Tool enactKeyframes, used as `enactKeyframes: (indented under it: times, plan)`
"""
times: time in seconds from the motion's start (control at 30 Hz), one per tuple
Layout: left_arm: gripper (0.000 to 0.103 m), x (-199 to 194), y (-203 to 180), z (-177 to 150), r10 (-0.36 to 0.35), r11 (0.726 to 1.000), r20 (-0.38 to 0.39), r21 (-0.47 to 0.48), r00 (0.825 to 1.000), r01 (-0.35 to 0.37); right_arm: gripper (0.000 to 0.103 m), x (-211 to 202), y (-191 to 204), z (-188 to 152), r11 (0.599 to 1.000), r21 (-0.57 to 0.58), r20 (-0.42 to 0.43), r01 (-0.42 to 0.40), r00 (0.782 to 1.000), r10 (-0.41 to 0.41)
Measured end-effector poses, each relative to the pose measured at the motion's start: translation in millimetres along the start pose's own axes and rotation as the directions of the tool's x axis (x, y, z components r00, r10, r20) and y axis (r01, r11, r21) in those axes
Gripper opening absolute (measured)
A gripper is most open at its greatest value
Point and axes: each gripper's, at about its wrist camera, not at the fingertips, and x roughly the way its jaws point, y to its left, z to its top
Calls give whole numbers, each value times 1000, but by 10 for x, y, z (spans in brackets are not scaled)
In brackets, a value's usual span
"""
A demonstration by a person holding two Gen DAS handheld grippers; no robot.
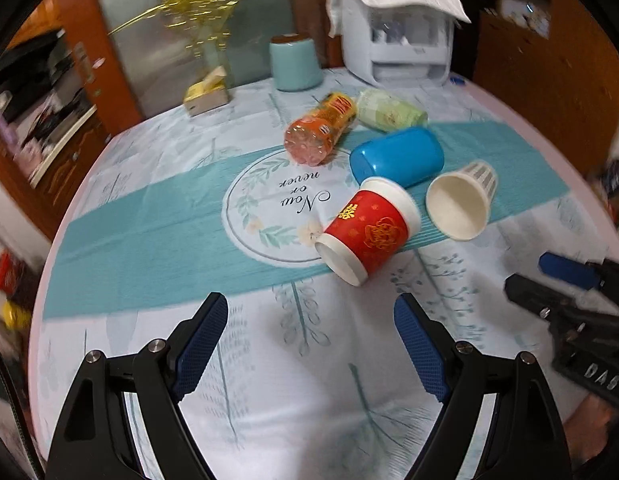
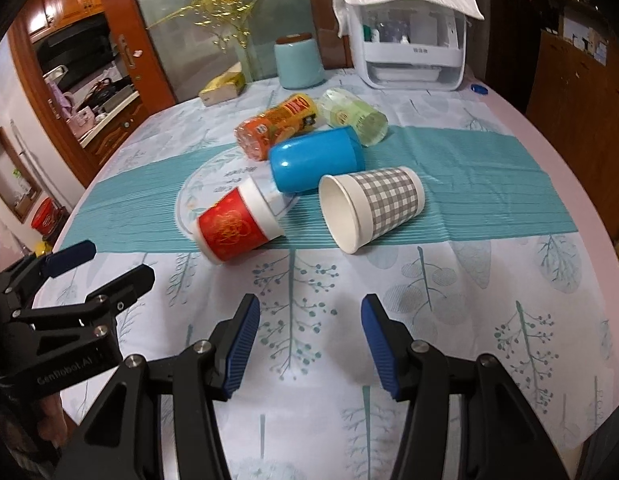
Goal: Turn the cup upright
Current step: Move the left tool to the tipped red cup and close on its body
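Note:
Several cups lie on their sides mid-table. A red paper cup (image 1: 367,229) (image 2: 238,227) lies nearest the left gripper, base toward it. A grey checked paper cup (image 1: 461,200) (image 2: 373,206) lies with its mouth toward me. A blue plastic cup (image 1: 397,157) (image 2: 315,158), an orange cup (image 1: 319,128) (image 2: 275,125) and a pale green cup (image 1: 389,110) (image 2: 355,116) lie behind. My left gripper (image 1: 311,334) is open and empty, short of the red cup. My right gripper (image 2: 309,336) is open and empty, short of the checked cup.
The round table (image 2: 509,280) has a leaf-print cloth with a teal band. At the back stand a teal canister (image 2: 300,62), a white appliance under a cloth (image 2: 413,48) and a tissue box (image 2: 223,88). The right gripper shows at the left view's right edge (image 1: 549,280).

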Motion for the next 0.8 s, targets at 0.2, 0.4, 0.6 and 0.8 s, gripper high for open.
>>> enactKeyframes:
  times: [0.2,0.4,0.6,0.8]
  plan:
    - [84,413,1,192,-55,992,-63,113,996,62,53,303,-100,48,999,43,-46,1,999,1]
    - [84,634,-78,356,-145,972,-125,169,982,165,53,463,-155,65,998,62,-76,13,997,-8]
    - [84,803,-239,445,-164,943,-178,260,970,207,53,598,-200,29,996,90,-120,10,993,0]
    - [84,945,-365,496,-154,930,-222,296,963,217,53,678,-248,-45,994,107,-155,3,988,14]
